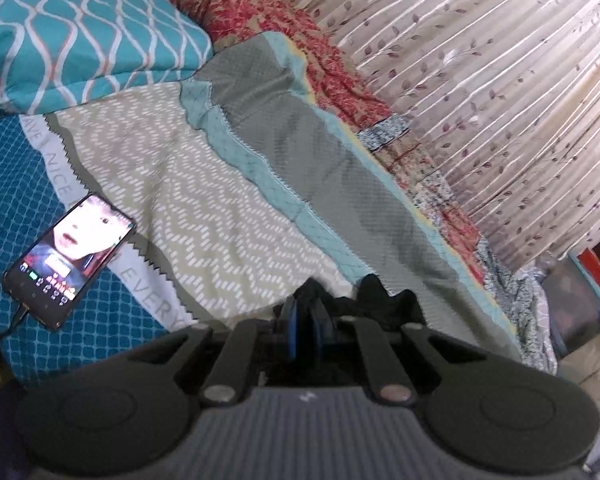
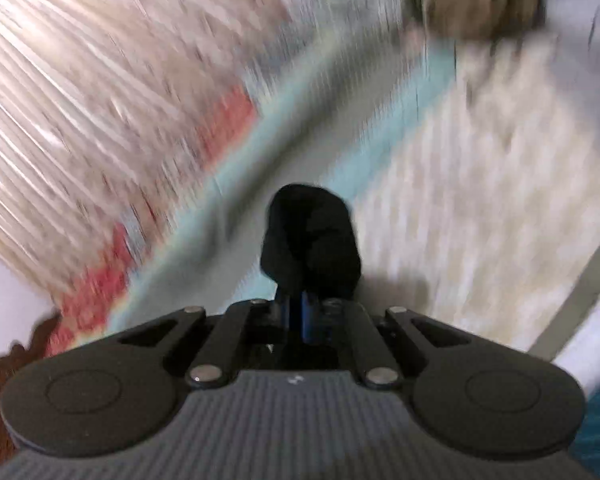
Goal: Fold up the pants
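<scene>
Black pants [image 2: 310, 236] right in front of me: a bunched wad of the dark fabric sticks up past the tips of my right tongs [image 2: 302, 312], blue pads closed together on it. That view is badly smeared, so I can't read how much cloth hangs below or whether it clears the bed.

Over on my left tongs [image 1: 305, 322], same story, sharper picture. The blue pads sit pinched together with black fabric caught between them, and more of the pants [image 1: 384, 300] ruffles out just to the right of the tips, low over the bedspread [image 1: 204, 184]. Both ends gripped, then, one in each of my tongs.

Beneath it all is the bed, dressed in a patchwork spread: cream chevron panel in the middle, grey and pale-teal quilted bands beside it, dark teal lattice on the near left with lettering along a white strip. A smartphone [image 1: 70, 258] lies on that teal patch, screen lit, a cable running from its lower end.

Further back, a teal pillow with wavy lines [image 1: 84, 44] sits at the head, a red floral cloth [image 1: 284, 40] next to it. A pleated cream curtain with a leaf print [image 1: 480, 100] hangs along the far side of the bed.
</scene>
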